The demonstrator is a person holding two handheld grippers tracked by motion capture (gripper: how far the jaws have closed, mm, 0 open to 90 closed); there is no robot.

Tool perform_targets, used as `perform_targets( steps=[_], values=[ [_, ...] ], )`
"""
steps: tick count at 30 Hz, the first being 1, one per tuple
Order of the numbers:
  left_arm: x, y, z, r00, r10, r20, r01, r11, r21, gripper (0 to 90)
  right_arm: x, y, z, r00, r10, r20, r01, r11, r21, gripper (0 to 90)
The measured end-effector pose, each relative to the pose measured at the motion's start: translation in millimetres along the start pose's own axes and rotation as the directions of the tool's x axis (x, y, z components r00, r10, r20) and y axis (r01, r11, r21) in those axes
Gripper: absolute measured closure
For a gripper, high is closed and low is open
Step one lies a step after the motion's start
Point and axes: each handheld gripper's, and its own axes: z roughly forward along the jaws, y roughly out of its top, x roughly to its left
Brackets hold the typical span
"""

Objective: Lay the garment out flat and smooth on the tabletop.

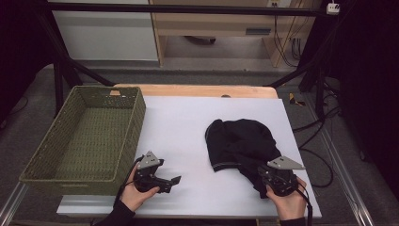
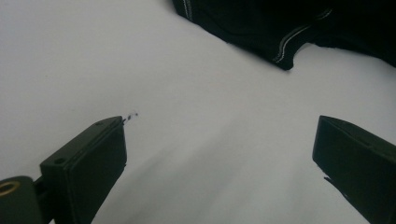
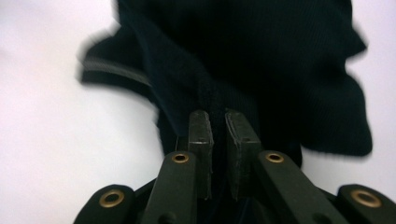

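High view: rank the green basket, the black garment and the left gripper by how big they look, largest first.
1. green basket
2. black garment
3. left gripper, clearly the smallest.

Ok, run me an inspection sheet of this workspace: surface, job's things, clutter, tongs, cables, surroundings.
Surface: white sheet over a wooden table, bare between the items.
Job's things: crumpled black knitted garment with pale trim stripes lying right of centre; empty green woven rectangular basket at the table's left edge.
Clutter: nothing seen.
Tongs: left tongs open above the bare sheet, pointed toward the garment; right tongs shut on a fold at the garment's near edge.
Cables: one trails from the right tongs past the hand; more lie on the floor right of the table.
Surroundings: black frame bars, grey floor, light cabinets behind the table.
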Motion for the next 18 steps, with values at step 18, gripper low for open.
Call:
perform_targets(
  steps=[18],
  values=[
    [1.2,0.3,-1.5,1.0000,-0.007,0.001,0.007,0.9999,-0.010,2.3,61.7,34.7,22.4,0.9607,-0.148,-0.235,0.113,0.981,-0.155,54.7]
  ],
)
